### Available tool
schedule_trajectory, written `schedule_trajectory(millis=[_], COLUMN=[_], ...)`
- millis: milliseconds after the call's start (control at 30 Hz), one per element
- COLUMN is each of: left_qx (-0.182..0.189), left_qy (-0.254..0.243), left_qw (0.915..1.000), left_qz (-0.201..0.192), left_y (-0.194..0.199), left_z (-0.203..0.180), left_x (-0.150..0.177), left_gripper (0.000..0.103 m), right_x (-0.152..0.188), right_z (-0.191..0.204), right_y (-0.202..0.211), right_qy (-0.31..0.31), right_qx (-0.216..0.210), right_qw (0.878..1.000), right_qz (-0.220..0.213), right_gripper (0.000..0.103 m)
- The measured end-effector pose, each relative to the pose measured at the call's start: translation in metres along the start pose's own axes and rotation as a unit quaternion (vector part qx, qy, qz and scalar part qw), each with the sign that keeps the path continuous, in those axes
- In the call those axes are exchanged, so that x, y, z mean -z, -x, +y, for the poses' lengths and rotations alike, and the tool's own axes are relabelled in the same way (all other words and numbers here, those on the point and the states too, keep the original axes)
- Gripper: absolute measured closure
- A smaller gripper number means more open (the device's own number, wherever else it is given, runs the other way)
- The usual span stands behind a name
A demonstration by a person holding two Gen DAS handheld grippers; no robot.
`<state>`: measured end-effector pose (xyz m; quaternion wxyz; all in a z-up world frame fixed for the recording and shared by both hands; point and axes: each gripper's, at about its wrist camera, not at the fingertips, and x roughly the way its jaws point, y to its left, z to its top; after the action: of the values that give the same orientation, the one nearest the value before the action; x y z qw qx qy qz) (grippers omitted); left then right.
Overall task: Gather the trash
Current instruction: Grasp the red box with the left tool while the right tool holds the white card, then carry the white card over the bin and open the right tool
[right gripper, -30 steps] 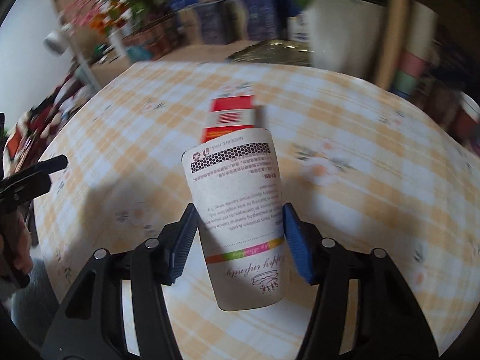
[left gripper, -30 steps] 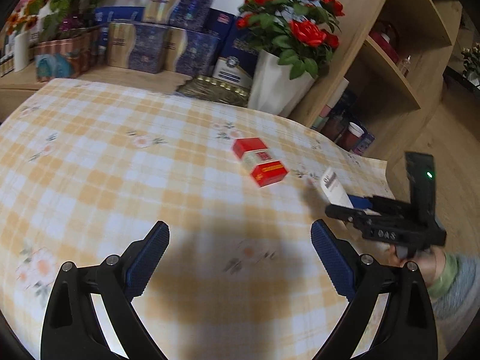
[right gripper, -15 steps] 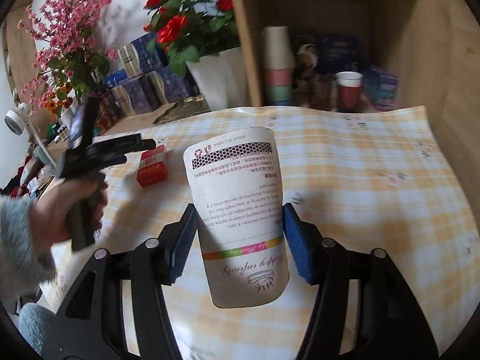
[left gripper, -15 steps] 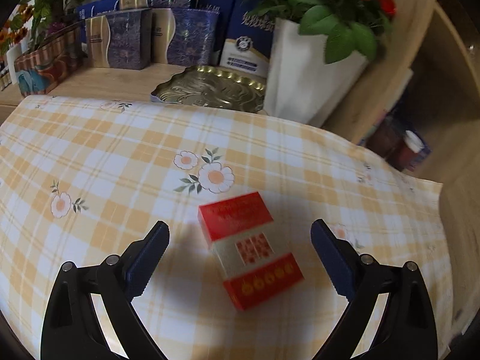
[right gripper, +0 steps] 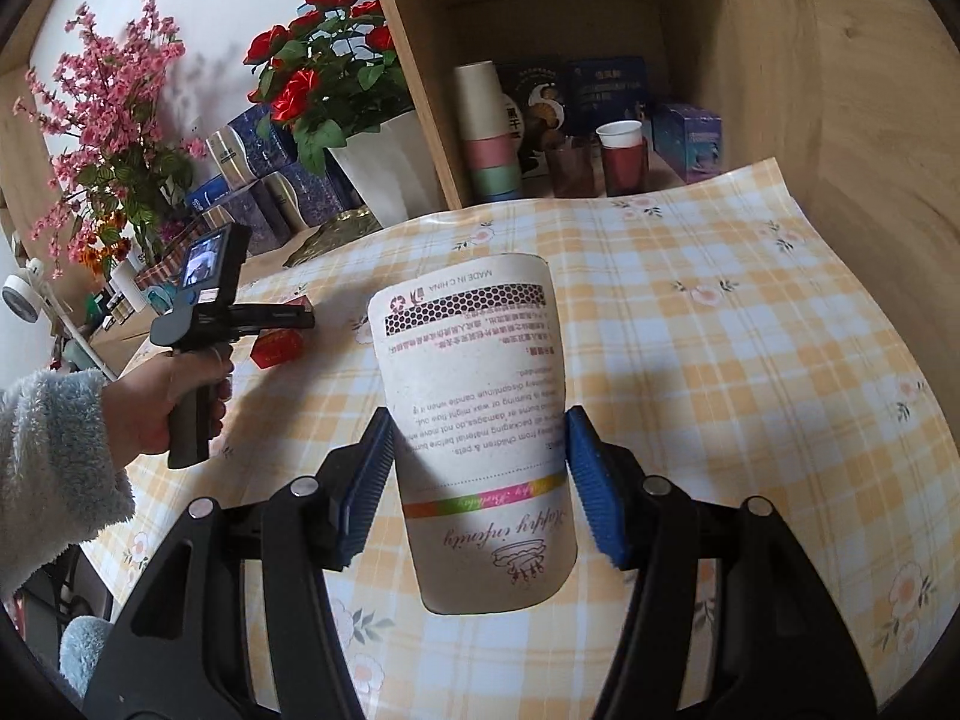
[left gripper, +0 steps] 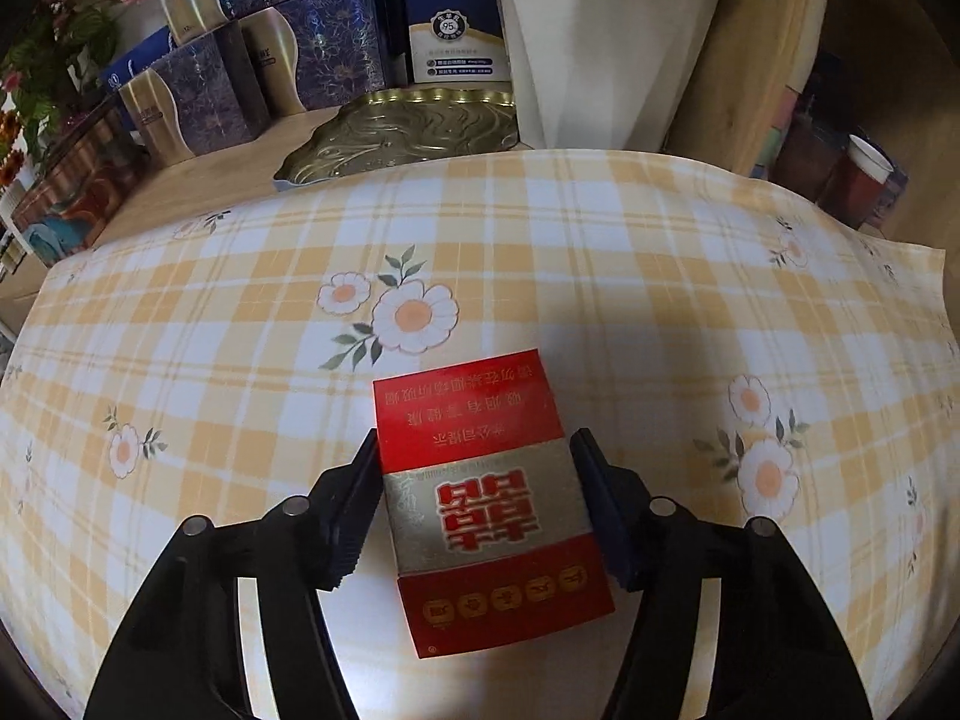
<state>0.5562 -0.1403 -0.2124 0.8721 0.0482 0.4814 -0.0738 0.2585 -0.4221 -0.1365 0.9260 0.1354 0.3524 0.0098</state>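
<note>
A red and silver cigarette pack (left gripper: 486, 498) lies on the yellow checked tablecloth (left gripper: 540, 276). My left gripper (left gripper: 480, 504) has closed its jaws against both sides of the pack. In the right wrist view the left gripper (right gripper: 282, 319) is seen over the same pack (right gripper: 277, 347) at the table's left. My right gripper (right gripper: 480, 468) is shut on a beige paper packet (right gripper: 477, 414) with printed text and holds it above the table.
A white vase of red roses (right gripper: 384, 162), blue gift boxes (left gripper: 270, 60) and a gold tray (left gripper: 408, 132) stand behind the table. A wooden shelf (right gripper: 570, 138) holds stacked cups and boxes. The tablecloth's far right edge (right gripper: 798, 210) lies against the shelf.
My left gripper has moved forward and down onto the cigarette pack and closed around it. My right gripper has kept hold of the paper packet and swung right.
</note>
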Motion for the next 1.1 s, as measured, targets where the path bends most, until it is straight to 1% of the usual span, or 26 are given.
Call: schedule_trajectory(millis=[100, 200, 300, 400, 533, 633, 767, 967, 1100], left_qx=[0.006, 0.014, 0.025, 0.037, 0.053, 0.066, 0.088, 0.135, 0.142], left_qy=[-0.007, -0.023, -0.032, -0.039, -0.047, -0.052, -0.045, -0.012, -0.008], left_qw=[0.9999, 0.9992, 0.9983, 0.9973, 0.9955, 0.9941, 0.9915, 0.986, 0.9827], left_qz=[-0.013, -0.031, -0.041, -0.051, -0.062, -0.069, -0.084, -0.097, -0.118], left_y=[0.017, 0.045, 0.07, 0.101, 0.146, 0.179, 0.225, 0.286, 0.318], left_z=[0.005, 0.008, 0.009, 0.013, 0.022, 0.03, 0.043, 0.06, 0.064], left_x=[0.006, 0.011, 0.018, 0.03, 0.054, 0.078, 0.117, 0.186, 0.224], left_gripper=[0.043, 0.044, 0.044, 0.044, 0.044, 0.044, 0.044, 0.044, 0.044], right_x=[0.006, 0.01, 0.013, 0.018, 0.025, 0.03, 0.042, 0.071, 0.095], right_z=[-0.001, 0.001, 0.005, 0.007, 0.016, 0.03, 0.054, 0.095, 0.129], right_y=[0.003, 0.007, 0.014, 0.024, 0.04, 0.053, 0.068, 0.084, 0.091], right_qy=[-0.008, -0.021, -0.025, -0.044, -0.047, -0.037, -0.02, 0.0, 0.036], right_qx=[-0.003, -0.006, 0.001, -0.009, -0.012, -0.015, -0.024, -0.056, -0.066], right_qw=[1.0, 1.0, 1.0, 0.999, 0.999, 0.999, 0.999, 0.998, 0.996], right_qz=[0.004, 0.004, 0.003, 0.001, 0.002, 0.003, 0.008, 0.029, 0.042], right_gripper=[0.044, 0.044, 0.044, 0.044, 0.044, 0.044, 0.044, 0.044, 0.044])
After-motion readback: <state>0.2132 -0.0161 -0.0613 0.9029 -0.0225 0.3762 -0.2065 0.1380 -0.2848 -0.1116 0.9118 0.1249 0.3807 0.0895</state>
